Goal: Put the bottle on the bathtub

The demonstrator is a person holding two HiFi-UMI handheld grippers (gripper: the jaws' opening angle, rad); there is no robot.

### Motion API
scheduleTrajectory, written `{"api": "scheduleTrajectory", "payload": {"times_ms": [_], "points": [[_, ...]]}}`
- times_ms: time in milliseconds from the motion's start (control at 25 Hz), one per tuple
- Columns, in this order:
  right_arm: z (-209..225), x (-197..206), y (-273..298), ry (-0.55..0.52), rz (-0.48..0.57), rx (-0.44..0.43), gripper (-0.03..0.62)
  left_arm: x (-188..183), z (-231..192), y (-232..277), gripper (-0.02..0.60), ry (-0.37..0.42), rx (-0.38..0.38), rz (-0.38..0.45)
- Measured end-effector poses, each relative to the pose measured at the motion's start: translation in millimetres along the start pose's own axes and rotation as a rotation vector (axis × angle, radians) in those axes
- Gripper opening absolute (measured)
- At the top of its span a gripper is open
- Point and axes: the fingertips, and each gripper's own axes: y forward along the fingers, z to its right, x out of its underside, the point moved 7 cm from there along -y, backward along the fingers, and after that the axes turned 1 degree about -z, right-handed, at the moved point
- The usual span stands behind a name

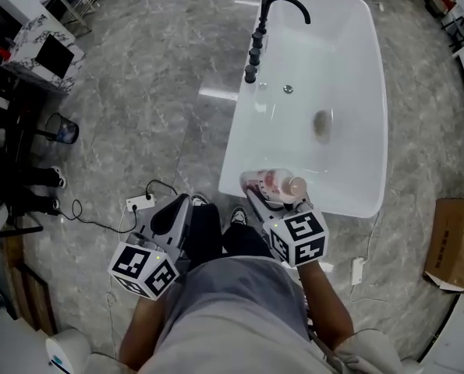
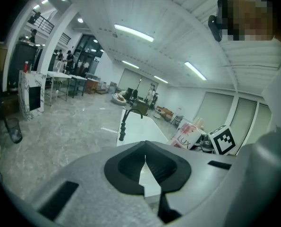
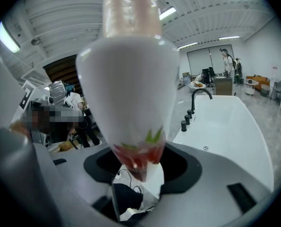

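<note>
A white bottle (image 1: 272, 182) with a pinkish cap and red flower label lies sideways in my right gripper (image 1: 267, 191), which is shut on it over the near end of the white bathtub (image 1: 238, 142). In the right gripper view the bottle (image 3: 131, 79) fills the middle between the jaws of the right gripper (image 3: 138, 171), with the bathtub (image 3: 234, 126) beyond it on the right. My left gripper (image 1: 175, 210) hangs lower left over the floor, shut and holding nothing. In the left gripper view, past the left gripper (image 2: 145, 167), the bottle (image 2: 187, 135) and bathtub (image 2: 140, 129) both show.
A black faucet (image 1: 282, 5) and a row of black knobs (image 1: 255, 49) stand on the tub's far left rim. A power strip (image 1: 140, 202) with a cable lies on the floor at left. A cardboard box (image 1: 450, 244) sits at right, a marble cabinet (image 1: 44, 53) at far left.
</note>
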Motion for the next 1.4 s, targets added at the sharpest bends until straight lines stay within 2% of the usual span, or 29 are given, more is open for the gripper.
{"api": "scheduleTrajectory", "payload": {"times_ms": [360, 640, 1400], "points": [[3, 6, 27, 0.017, -0.046, -0.002, 0.227, 0, -17, 4, 0.009, -0.027, -0.005, -0.002], [5, 10, 51, 0.03, -0.079, 0.015, 0.227, 1, -34, 10, 0.008, -0.037, 0.01, -0.022], [21, 41, 117, 0.091, -0.181, 0.061, 0.227, 3, -71, 21, 0.009, -0.098, -0.011, -0.087]]}}
